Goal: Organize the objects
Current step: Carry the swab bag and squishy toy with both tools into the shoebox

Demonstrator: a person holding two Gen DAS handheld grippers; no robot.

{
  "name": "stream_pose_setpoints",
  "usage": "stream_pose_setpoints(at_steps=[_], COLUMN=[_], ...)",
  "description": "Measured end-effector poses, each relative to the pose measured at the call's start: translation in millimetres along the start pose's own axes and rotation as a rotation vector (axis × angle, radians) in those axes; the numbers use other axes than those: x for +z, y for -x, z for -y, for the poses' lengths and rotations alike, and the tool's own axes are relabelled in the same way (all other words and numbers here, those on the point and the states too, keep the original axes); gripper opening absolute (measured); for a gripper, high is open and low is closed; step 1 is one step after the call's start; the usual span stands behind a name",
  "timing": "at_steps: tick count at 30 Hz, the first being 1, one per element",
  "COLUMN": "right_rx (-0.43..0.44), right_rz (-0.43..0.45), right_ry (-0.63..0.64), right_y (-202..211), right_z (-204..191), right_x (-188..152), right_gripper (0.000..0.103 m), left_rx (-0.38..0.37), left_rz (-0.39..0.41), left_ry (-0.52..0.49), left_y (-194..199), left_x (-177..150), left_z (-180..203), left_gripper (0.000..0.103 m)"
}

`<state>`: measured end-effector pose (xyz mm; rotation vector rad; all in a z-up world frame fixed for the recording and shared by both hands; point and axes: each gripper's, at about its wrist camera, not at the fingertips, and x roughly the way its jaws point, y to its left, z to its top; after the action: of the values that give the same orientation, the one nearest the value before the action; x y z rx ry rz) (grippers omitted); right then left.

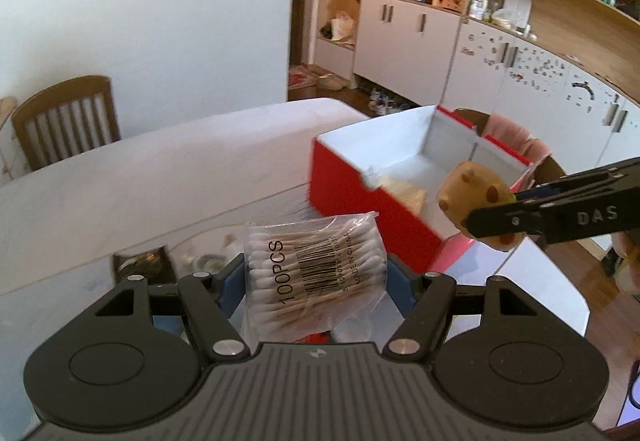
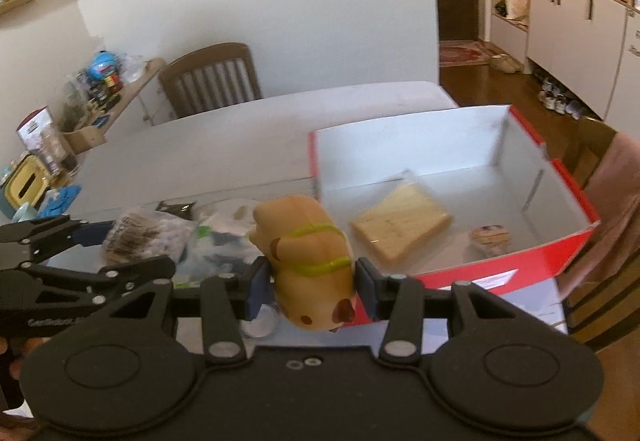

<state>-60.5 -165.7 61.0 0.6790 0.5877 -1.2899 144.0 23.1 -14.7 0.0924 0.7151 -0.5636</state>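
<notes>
My left gripper (image 1: 316,273) is shut on a clear bag of cotton swabs (image 1: 316,273), printed "100PCS", lifted above the table. From the right wrist view the same bag (image 2: 146,233) shows at the left in the left gripper (image 2: 100,237). My right gripper (image 2: 308,277) is shut on a tan toy animal (image 2: 308,253) with a green band and brown spots, held up beside the box. That toy (image 1: 476,201) hangs at the right in the left wrist view. A red box (image 2: 520,257) with a white inside stands open ahead, holding a flat yellow packet (image 2: 400,225) and a small wrapped item (image 2: 490,237).
A pile of loose packets (image 2: 216,237) lies on the white table (image 1: 140,181) left of the box. Wooden chairs (image 2: 212,81) stand at the far side, and a pink-draped chair (image 2: 616,201) at the right. Cabinets and shelves (image 1: 520,53) line the far wall.
</notes>
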Motion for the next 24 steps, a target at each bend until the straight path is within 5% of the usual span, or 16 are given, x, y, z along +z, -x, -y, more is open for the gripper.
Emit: stream_pose_setpoints(at_steps=[24], right_rx=[-0.065], right_rz=[-0.009], right_ry=[-0.107], right_y=[-20], right_z=[126], right_x=[40], right_gripper=[0.046], left_rx=[-0.09], left_rz=[-0.071], left_ry=[-0.129], left_y=[-99], left_x=[67], left_z=[108], left_gripper=[0.071])
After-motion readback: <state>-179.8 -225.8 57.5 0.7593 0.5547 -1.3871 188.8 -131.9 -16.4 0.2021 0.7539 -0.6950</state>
